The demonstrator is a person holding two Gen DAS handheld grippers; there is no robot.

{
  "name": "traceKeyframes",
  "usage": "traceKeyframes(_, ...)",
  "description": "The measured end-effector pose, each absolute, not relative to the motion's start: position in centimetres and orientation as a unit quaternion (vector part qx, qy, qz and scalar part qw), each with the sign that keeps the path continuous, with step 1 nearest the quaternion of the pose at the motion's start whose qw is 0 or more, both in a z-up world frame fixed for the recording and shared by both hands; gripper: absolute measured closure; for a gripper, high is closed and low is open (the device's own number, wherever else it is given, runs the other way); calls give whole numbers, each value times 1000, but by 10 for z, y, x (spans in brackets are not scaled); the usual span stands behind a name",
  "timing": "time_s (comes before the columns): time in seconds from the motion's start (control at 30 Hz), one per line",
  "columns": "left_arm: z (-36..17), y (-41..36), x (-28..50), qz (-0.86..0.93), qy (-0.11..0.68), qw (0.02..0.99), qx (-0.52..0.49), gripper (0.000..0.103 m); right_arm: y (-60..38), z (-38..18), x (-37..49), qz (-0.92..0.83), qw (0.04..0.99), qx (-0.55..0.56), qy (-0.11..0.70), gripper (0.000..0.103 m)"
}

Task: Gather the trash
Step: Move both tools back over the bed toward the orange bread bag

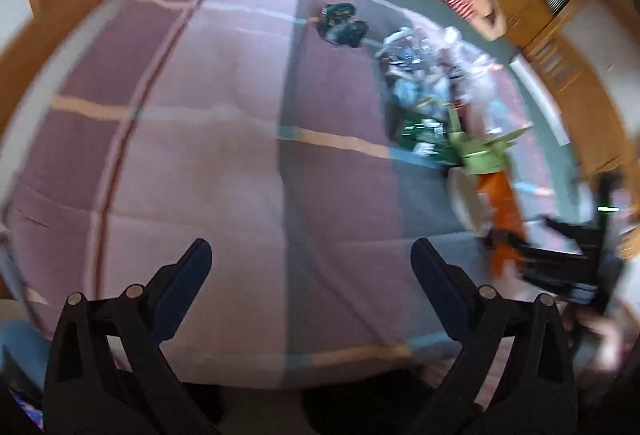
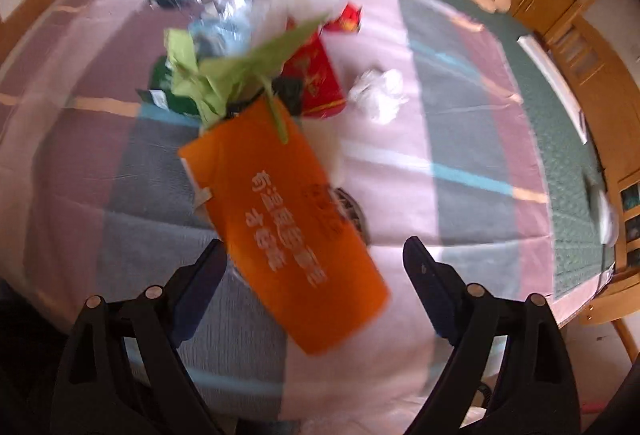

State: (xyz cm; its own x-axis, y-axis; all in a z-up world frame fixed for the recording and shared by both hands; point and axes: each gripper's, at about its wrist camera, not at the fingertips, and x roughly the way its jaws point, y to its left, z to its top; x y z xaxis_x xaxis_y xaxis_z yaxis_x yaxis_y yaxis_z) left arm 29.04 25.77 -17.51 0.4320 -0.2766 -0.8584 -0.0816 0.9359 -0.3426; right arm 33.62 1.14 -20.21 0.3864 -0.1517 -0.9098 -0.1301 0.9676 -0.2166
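Trash on the bed, both grippers empty.
The orange bag point(image 2: 280, 235) lies lengthwise between the released fingers of the right gripper point(image 2: 314, 259); the left gripper point(image 1: 310, 259), also released, is farther away.

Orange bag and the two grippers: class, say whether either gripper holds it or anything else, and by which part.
Nothing is held. The right gripper stands open with the orange bag between its fingers, untouched. The left gripper is open over the bedspread.
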Motion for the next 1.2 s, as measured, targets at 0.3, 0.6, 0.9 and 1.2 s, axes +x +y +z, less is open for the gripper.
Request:
traceKeyframes(0.3, -172, 296, 277, -21, 525, 815, -247, 4, 73, -182, 334, 87, 846, -22, 526, 50)
traceKeyframes(0.6, -189, 357, 264, 72, 523, 784, -328, 4, 140, -209, 358, 172, 807, 165, 541, 69)
traceKeyframes(0.9, -197, 336, 275, 35, 543, 775, -321, 4, 88, -196, 346, 38, 846, 192, 496, 35)
traceKeyframes(1.2, -203, 348, 271, 65, 541, 769, -335, 4, 124, -248, 365, 90, 745, 246, 613, 50)
